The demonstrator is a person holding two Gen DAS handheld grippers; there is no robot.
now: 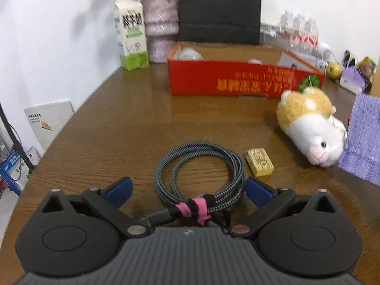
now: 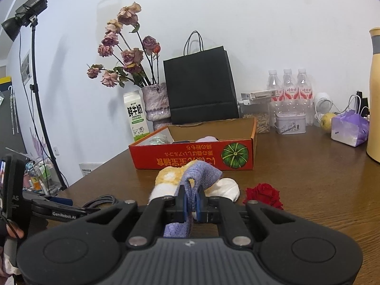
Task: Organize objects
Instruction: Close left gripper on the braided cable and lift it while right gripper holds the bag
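Observation:
My left gripper [image 1: 187,191] is open, its blue pads on either side of a coiled braided cable [image 1: 199,173] tied with a pink strap, lying on the wooden table [image 1: 114,123]. A small yellow block [image 1: 259,162] lies just right of the cable. A yellow and white plush hamster [image 1: 308,125] lies further right. My right gripper [image 2: 191,207] is shut on a purple cloth [image 2: 201,173], held above the table in front of the plush hamster [image 2: 168,178]. The cloth also shows at the right edge of the left wrist view [image 1: 363,137]. A red cardboard box [image 1: 237,80] stands open behind.
A milk carton [image 1: 130,33], a vase of dried roses [image 2: 154,104] and a black paper bag [image 2: 199,87] stand behind the box [image 2: 194,156]. Water bottles [image 2: 288,90], a tin [image 2: 290,123], a pear and a tissue pack sit back right. A red fabric rose [image 2: 263,194] lies near my right gripper.

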